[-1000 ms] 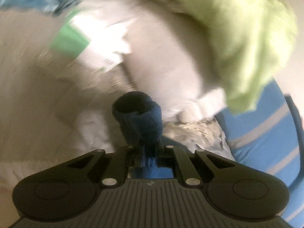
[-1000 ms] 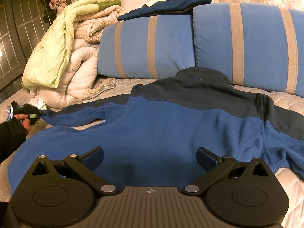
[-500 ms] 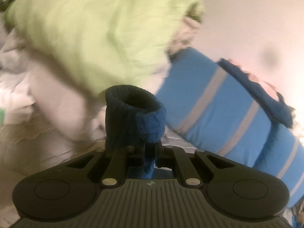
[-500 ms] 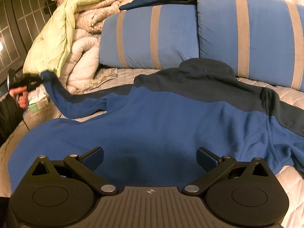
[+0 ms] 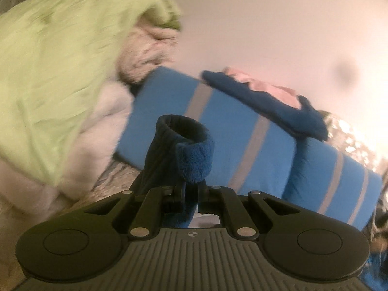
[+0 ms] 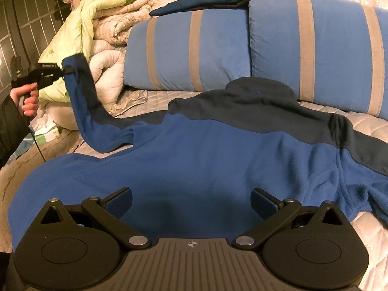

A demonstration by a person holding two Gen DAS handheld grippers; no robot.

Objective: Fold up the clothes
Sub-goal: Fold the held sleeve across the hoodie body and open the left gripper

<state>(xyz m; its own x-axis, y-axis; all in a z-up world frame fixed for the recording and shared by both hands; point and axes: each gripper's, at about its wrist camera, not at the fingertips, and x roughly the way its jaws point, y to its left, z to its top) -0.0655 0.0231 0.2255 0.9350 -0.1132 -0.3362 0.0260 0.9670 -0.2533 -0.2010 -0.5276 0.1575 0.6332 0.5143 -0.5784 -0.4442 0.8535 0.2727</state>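
Now the left gripper (image 5: pixel 191 191) is clenched on the fleece's (image 6: pixel 206 160) cuff (image 5: pixel 186 145), sleeve raised above the bed (image 6: pixel 363 232). Over the fleece's hem, the right gripper (image 6: pixel 191 200) hangs with jaws spread wide, holding nothing

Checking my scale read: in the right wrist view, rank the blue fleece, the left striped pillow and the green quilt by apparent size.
1. blue fleece, nearest the camera, so partly perspective.
2. left striped pillow.
3. green quilt, farthest off and partly hidden.
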